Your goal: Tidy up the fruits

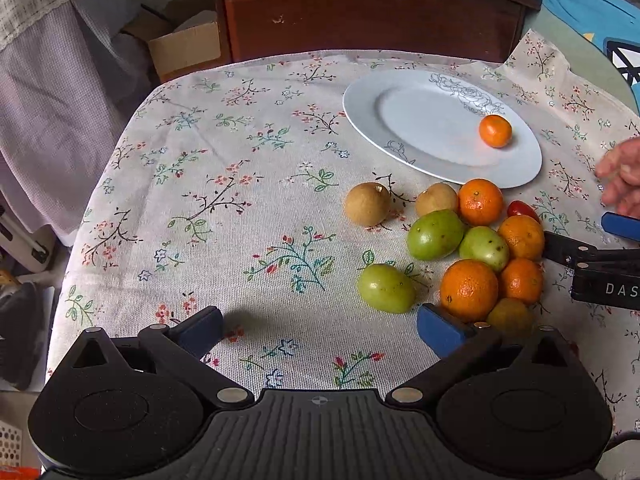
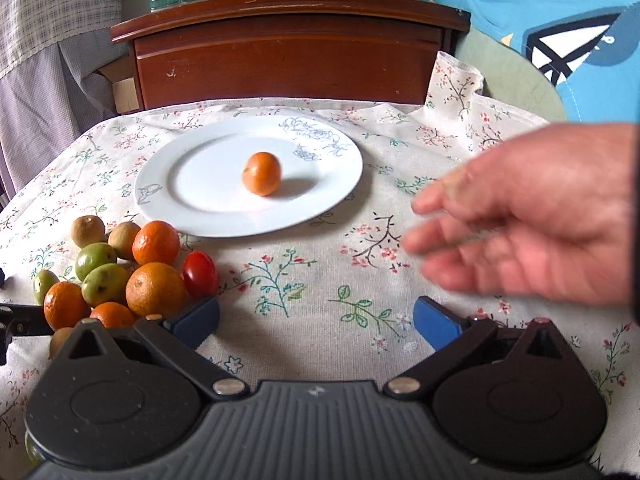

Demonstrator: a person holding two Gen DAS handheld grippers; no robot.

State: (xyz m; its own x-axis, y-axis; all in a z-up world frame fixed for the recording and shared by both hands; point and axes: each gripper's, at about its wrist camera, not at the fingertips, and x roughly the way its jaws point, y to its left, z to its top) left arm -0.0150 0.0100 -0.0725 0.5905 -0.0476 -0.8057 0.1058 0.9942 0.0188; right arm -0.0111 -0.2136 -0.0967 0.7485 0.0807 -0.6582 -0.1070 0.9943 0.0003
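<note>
A white plate point(image 1: 400, 92) point(image 2: 192, 148) lies on the floral tablecloth and holds one small orange point(image 1: 495, 131) point(image 2: 261, 173). A pile of fruit lies in front of it: several oranges point(image 1: 469, 290) point(image 2: 155, 289), green fruits point(image 1: 435, 234) point(image 2: 105, 285), brown round fruits point(image 1: 367, 203) point(image 2: 88, 231) and a red cherry tomato point(image 1: 523, 209) point(image 2: 200, 273). My left gripper point(image 1: 320, 330) is open and empty, its right finger beside the pile. My right gripper point(image 2: 316, 322) is open and empty, right of the pile; it also shows at the left wrist view's right edge point(image 1: 600, 256).
A bare hand point(image 2: 532, 216) point(image 1: 622, 180) hovers, blurred, over the cloth to the right of the plate. A dark wooden cabinet point(image 1: 368, 12) point(image 2: 288, 48) stands behind the table. A cardboard box point(image 1: 180, 44) sits at the back left. A blue cushion point(image 2: 560, 28) lies at the back right.
</note>
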